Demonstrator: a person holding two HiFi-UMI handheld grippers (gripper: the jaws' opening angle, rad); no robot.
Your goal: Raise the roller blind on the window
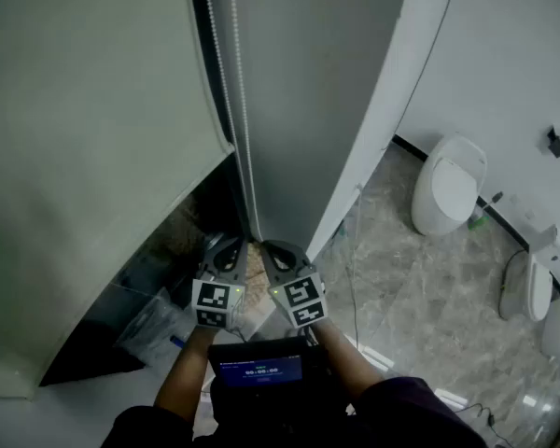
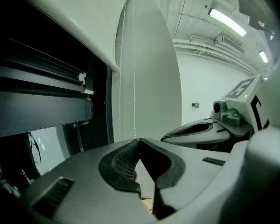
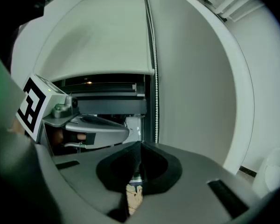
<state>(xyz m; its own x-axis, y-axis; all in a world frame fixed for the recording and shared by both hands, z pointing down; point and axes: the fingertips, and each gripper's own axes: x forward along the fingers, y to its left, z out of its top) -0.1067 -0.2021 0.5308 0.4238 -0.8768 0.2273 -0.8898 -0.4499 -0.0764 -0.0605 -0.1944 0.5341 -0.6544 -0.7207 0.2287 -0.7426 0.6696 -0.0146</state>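
Roller blind (image 1: 84, 138) hangs just left of the bead chain (image 1: 239, 110), partly lowered. Dark window opening (image 1: 159, 278) shows under its bottom edge. Left gripper (image 1: 230, 246) is just left of the chain's lower end, jaws closed tip to tip, nothing between them. Right gripper (image 1: 274, 248) is just right of the chain's lower end, jaws pressed together, empty. White toilet (image 1: 448, 187) stands well right of the chain.

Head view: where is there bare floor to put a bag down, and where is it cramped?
The grey marbled floor is bare between the tall pale wall panel and the white ceramic bowl. It is crowded under the pale roller blind, where clear plastic wrapping lies, and by the further white fixtures at right.
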